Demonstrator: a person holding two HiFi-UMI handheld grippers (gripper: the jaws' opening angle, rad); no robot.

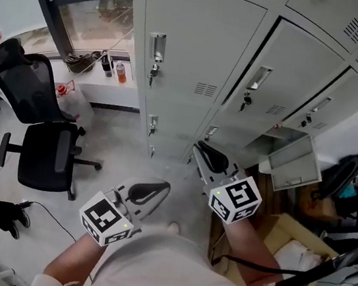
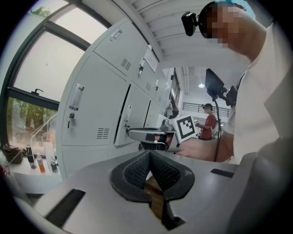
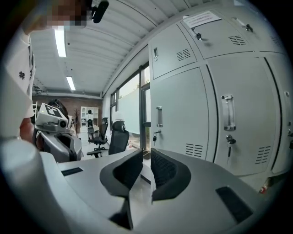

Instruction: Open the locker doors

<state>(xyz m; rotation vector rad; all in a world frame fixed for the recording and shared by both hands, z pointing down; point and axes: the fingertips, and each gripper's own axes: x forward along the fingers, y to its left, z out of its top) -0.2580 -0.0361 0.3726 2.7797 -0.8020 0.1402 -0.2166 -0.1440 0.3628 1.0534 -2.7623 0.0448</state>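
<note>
A bank of grey lockers [image 1: 201, 36] stands ahead, its upper doors closed. Each door carries a vertical handle [image 1: 157, 46] with a key under it. Low at the right one small door [image 1: 292, 164] hangs open. My right gripper [image 1: 198, 147] is shut with nothing in it and hangs in front of the lower doors, apart from them. Lower and further back, my left gripper [image 1: 162, 186] is also shut and empty. In the right gripper view the shut gripper [image 3: 146, 153] faces two closed doors [image 3: 183, 119]. In the left gripper view the shut gripper [image 2: 149, 153] points along the lockers [image 2: 96, 105].
A black office chair [image 1: 39, 145] stands on the floor at the left. Bottles [image 1: 113, 68] sit on the window sill beside the lockers. A cardboard box [image 1: 285, 235] and dark bags [image 1: 343, 180] crowd the floor at the right. A person in red [image 2: 209, 121] stands far off.
</note>
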